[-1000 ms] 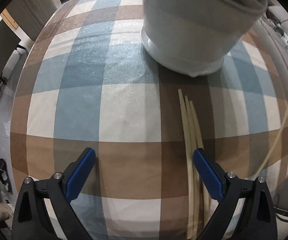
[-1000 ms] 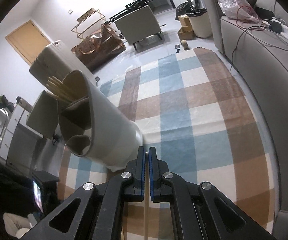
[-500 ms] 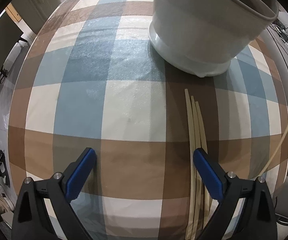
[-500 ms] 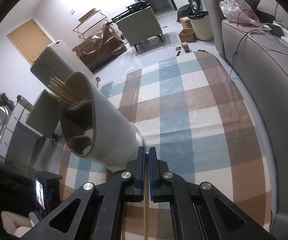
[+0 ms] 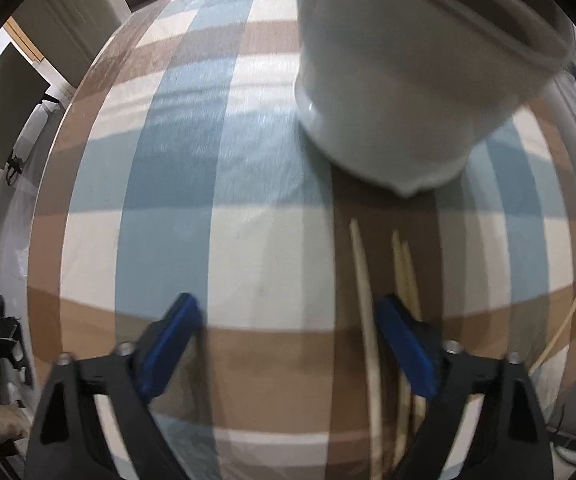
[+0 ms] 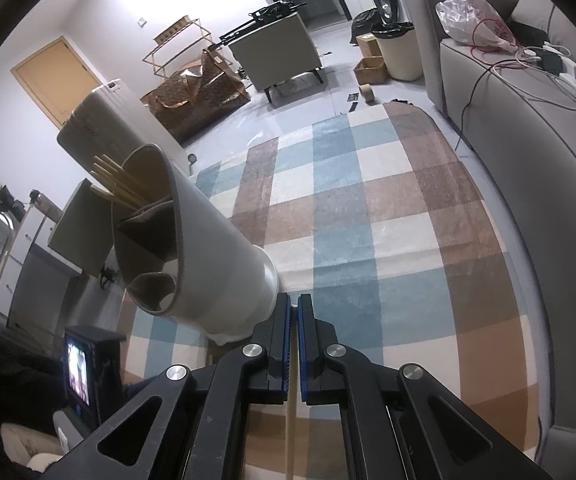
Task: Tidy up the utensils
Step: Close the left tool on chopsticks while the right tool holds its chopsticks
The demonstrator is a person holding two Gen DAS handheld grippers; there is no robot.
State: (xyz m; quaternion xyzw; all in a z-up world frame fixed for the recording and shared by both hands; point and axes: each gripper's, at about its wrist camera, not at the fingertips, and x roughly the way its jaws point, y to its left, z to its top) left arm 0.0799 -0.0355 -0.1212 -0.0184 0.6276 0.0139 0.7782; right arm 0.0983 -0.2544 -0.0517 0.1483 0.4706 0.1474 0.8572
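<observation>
The left tool, just narrowed yet unclenched, is held over the rug; one chopstick lies between its pads. The right tool is clenched on a chopstick, the holder just ahead-left.

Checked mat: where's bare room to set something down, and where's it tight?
Free: the mat between the utensil holder and the sofa, and, in the left wrist view, the squares left of the holder. Crowded: the strip just in front of the holder's base, where three loose chopsticks lie, one between the open left gripper fingers.
</observation>
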